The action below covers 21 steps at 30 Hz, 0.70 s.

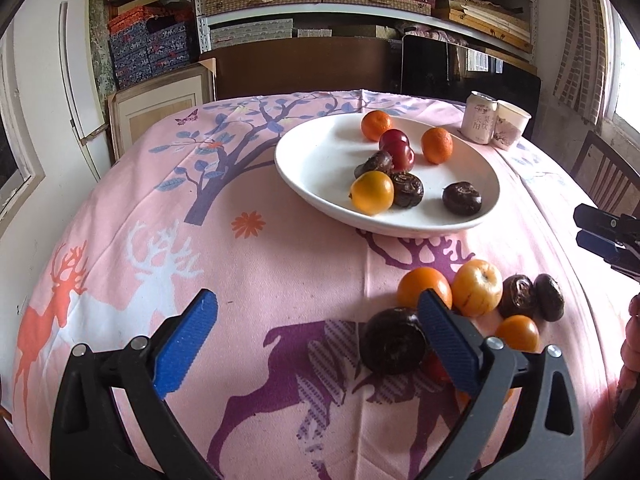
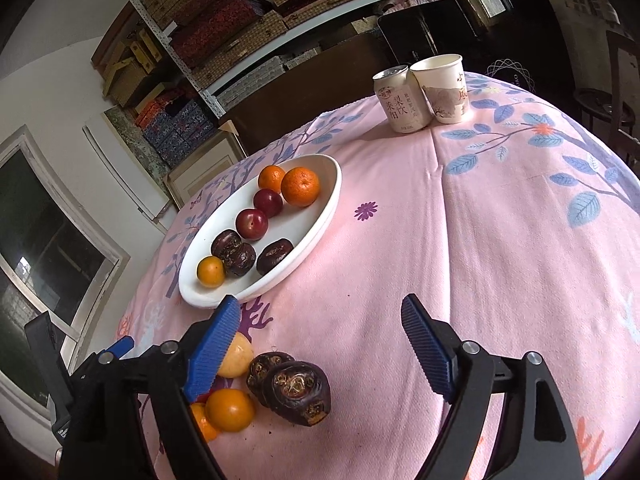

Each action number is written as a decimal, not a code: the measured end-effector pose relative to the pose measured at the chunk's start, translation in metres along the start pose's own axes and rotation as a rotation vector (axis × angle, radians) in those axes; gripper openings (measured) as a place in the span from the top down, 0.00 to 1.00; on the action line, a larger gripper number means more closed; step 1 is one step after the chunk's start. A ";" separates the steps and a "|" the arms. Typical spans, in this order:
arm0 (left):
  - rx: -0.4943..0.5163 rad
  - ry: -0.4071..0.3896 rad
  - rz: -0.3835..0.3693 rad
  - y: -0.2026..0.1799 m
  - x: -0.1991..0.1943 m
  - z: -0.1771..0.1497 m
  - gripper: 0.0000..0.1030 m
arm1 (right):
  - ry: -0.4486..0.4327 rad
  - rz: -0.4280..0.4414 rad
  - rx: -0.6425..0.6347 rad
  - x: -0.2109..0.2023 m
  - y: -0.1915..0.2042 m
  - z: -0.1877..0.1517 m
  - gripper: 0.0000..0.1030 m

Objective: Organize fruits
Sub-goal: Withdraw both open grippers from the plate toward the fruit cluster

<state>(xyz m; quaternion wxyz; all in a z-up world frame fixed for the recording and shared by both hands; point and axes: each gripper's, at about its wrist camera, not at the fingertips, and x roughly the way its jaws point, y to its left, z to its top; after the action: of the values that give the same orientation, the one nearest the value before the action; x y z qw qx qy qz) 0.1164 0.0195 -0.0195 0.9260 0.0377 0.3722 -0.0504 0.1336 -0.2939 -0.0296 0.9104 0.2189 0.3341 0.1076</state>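
Left gripper [image 1: 320,336]: fingers spread wide over the worktop [image 1: 280,272], gripping nothing; a dark water chestnut [image 1: 394,340] lies just inside its right-hand finger. Beyond that finger sits the loose fruit cluster [image 1: 480,292]; ahead stands the white plate [image 1: 320,168] of sorted fruit. Right gripper [image 2: 320,332]: fingers apart and empty; loose fruits [image 2: 296,388] lie beside its left-hand finger.

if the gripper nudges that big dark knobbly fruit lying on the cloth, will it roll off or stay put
The dark knobbly fruit looks squat with a flattened end and rough ridges, so it would probably wobble rather than roll far. The soft pink tablecloth should also slow it. Its rough skin likely gives the ribbed pads decent grip, though the uneven shape may twist when squeezed.
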 end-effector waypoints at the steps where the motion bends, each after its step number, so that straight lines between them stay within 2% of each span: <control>1: 0.004 0.006 -0.006 -0.001 0.000 -0.002 0.05 | -0.001 0.000 0.004 -0.001 -0.001 -0.001 0.18; 6: 0.057 0.017 -0.007 -0.013 0.001 -0.007 0.05 | 0.011 0.006 0.025 -0.002 -0.006 -0.004 0.18; 10: 0.114 0.037 0.029 -0.024 0.007 -0.010 0.04 | 0.021 0.001 0.020 -0.001 -0.004 -0.004 0.18; 13: 0.121 0.023 0.046 -0.021 0.004 -0.010 0.04 | 0.024 0.000 0.019 0.000 -0.004 -0.005 0.18; 16: 0.068 -0.008 0.088 -0.003 -0.005 -0.007 0.04 | 0.020 0.002 0.028 -0.001 -0.006 -0.004 0.18; 19: -0.040 -0.015 0.161 0.028 -0.012 -0.007 0.04 | 0.019 0.007 0.037 -0.001 -0.007 -0.004 0.18; 21: -0.131 -0.008 0.139 0.050 -0.015 -0.009 0.04 | 0.020 0.010 0.031 -0.001 -0.006 -0.004 0.18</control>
<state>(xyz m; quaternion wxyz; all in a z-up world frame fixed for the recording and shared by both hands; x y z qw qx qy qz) 0.1059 0.0714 -0.0136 0.9293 0.0026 0.3674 0.0383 0.1306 -0.2986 -0.0350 0.9030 0.2335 0.3439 0.1091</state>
